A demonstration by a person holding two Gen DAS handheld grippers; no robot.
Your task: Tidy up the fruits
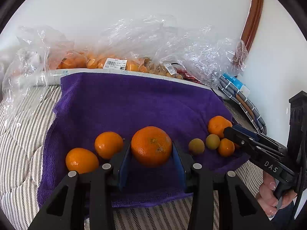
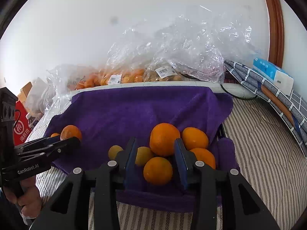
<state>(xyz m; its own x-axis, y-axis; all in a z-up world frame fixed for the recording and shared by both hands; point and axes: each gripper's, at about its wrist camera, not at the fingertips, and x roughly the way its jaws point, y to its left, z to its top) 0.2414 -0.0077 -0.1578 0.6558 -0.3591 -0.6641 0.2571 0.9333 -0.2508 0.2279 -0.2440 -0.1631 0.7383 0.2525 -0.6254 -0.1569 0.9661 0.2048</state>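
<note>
A purple towel (image 1: 122, 103) lies on the striped bed. In the left wrist view my left gripper (image 1: 151, 149) is shut on a large orange (image 1: 151, 145). Two smaller oranges (image 1: 108, 143) lie to its left. To the right lie an orange (image 1: 217, 125), a small orange (image 1: 226, 147) and two small yellow-green fruits (image 1: 196, 146). In the right wrist view my right gripper (image 2: 156, 153) stands open around an orange (image 2: 164, 139), with another orange (image 2: 157, 170) between the fingers lower down. Two more oranges (image 2: 194, 138) and yellow-green fruits (image 2: 143, 155) lie beside them.
Clear plastic bags of oranges (image 1: 96, 61) and small fruits (image 2: 165, 74) sit on a white tray (image 1: 134, 73) behind the towel. Folded grey cloth and a blue-white pack (image 2: 272, 74) lie at the right. A red box (image 2: 22, 128) stands at the left. The wall is close behind.
</note>
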